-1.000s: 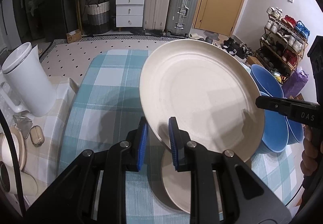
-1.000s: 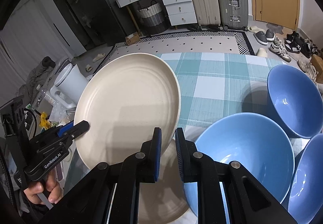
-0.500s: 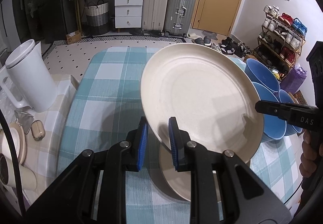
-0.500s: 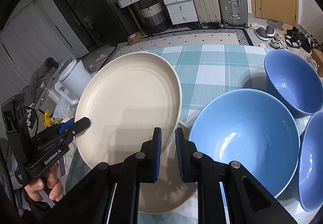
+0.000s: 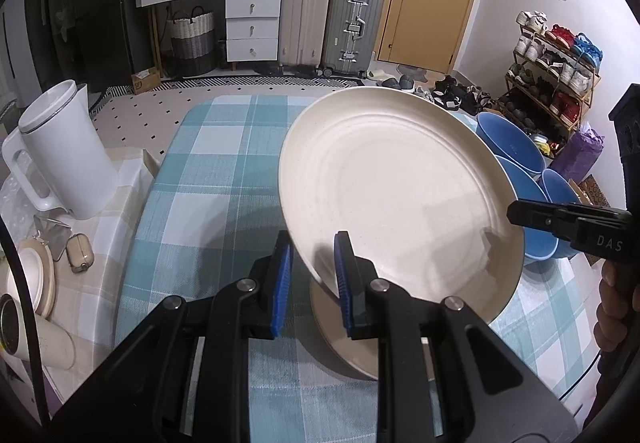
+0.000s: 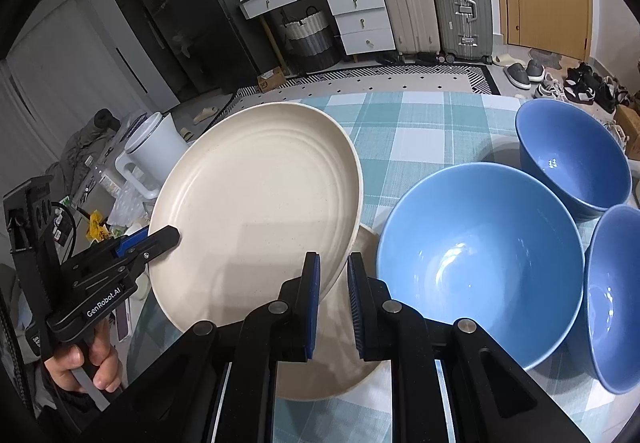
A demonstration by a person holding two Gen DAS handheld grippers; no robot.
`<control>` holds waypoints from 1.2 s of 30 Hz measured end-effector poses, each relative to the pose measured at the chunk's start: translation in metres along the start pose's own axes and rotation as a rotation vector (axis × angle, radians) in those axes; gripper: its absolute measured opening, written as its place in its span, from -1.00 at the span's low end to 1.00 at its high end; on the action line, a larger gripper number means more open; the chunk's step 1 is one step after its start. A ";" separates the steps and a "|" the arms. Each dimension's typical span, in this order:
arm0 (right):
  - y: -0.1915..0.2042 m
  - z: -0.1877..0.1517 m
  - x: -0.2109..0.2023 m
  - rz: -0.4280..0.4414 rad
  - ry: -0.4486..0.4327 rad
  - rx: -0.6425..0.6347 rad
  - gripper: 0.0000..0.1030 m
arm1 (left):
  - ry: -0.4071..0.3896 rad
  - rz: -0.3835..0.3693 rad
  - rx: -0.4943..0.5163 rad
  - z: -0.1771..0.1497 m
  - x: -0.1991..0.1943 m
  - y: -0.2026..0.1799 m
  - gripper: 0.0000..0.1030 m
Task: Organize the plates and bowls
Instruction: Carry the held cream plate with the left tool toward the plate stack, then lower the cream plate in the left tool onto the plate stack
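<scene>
A large cream plate (image 5: 400,195) is held tilted above the checked table between both grippers. My left gripper (image 5: 312,275) is shut on its near edge. My right gripper (image 6: 333,283) is shut on the plate's (image 6: 256,203) opposite edge; it also shows in the left wrist view (image 5: 516,211). A second cream plate (image 5: 344,339) lies flat on the table under the held one, also in the right wrist view (image 6: 344,371). Three blue bowls stand to the right: a near one (image 6: 480,275), a far one (image 6: 572,163) and one at the right edge (image 6: 616,299).
The table has a teal checked cloth (image 5: 216,179). A white kettle (image 5: 60,147) and small items stand on a side table at the left. Suitcases (image 5: 328,23), drawers and a shoe rack (image 5: 556,55) stand beyond the table.
Both grippers have lifted the held plate a little and drawn back, so the plate below and the bowls sit farther under and away.
</scene>
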State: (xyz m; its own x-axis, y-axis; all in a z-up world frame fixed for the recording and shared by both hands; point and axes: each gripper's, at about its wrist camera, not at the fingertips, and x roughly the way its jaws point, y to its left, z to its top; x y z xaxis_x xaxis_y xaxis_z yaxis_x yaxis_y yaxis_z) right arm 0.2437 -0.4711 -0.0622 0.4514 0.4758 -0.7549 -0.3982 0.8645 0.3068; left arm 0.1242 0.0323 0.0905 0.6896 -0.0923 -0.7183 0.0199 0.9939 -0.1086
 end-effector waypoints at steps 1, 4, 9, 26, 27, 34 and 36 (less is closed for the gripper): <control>0.000 -0.001 -0.001 0.000 -0.001 -0.001 -0.71 | 0.001 -0.001 -0.001 0.000 0.000 -0.001 -0.66; 0.000 -0.006 -0.002 -0.001 -0.003 -0.003 -0.71 | 0.001 0.000 0.001 -0.004 -0.003 -0.002 -0.66; 0.002 -0.013 -0.003 -0.004 -0.006 -0.004 -0.71 | 0.001 0.002 0.009 -0.014 -0.009 -0.005 -0.66; 0.004 -0.042 -0.012 -0.017 -0.023 -0.007 -0.71 | 0.008 0.008 0.043 -0.045 -0.019 -0.018 -0.66; 0.004 -0.044 -0.013 -0.018 -0.023 -0.005 -0.71 | 0.009 0.007 0.044 -0.046 -0.019 -0.019 -0.66; 0.004 -0.056 -0.018 -0.027 -0.028 -0.009 -0.69 | 0.017 0.009 0.051 -0.055 -0.016 -0.025 -0.66; 0.004 -0.060 -0.018 -0.031 -0.026 -0.008 -0.69 | 0.019 0.011 0.055 -0.058 -0.015 -0.026 -0.66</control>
State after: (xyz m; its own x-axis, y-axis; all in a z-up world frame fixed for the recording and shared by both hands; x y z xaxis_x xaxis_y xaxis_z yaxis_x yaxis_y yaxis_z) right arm 0.1861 -0.4865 -0.0819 0.4846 0.4528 -0.7484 -0.3901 0.8777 0.2785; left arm 0.0713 0.0043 0.0641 0.6762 -0.0824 -0.7321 0.0525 0.9966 -0.0636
